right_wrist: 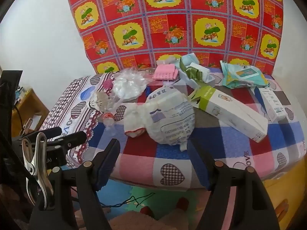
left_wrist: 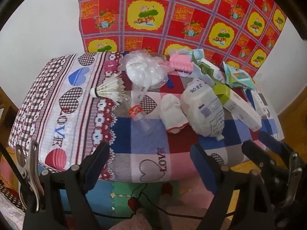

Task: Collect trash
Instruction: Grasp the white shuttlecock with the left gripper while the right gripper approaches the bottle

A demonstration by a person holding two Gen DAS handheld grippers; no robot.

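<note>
Trash lies on a cushion covered in heart-patterned patchwork cloth [left_wrist: 122, 134] [right_wrist: 138, 164]. On it are a shuttlecock [left_wrist: 109, 90] [right_wrist: 96, 101], a clear plastic bag [left_wrist: 145, 71] [right_wrist: 128, 84], a crushed bottle with a red label [left_wrist: 136, 111] [right_wrist: 108, 117], a white mitten [left_wrist: 172, 113] [right_wrist: 134, 122], a white printed bundle [left_wrist: 203, 111] [right_wrist: 170, 115], a green-and-white box [left_wrist: 238, 105] [right_wrist: 230, 111] and a wipes pack [left_wrist: 239, 76] [right_wrist: 243, 74]. My left gripper [left_wrist: 149, 149] [right_wrist: 71, 132] hangs open at the cushion's near edge, holding nothing. My right gripper [right_wrist: 154, 145] [left_wrist: 259, 141] is open just short of the bundle.
A red and yellow flowered cloth [left_wrist: 172, 19] [right_wrist: 172, 19] stands behind the cushion against a white wall. A pink item [left_wrist: 182, 63] and a small white box [right_wrist: 272, 103] lie at the back and right. Below are coloured foam floor tiles [right_wrist: 159, 197] with a black cord [right_wrist: 132, 201].
</note>
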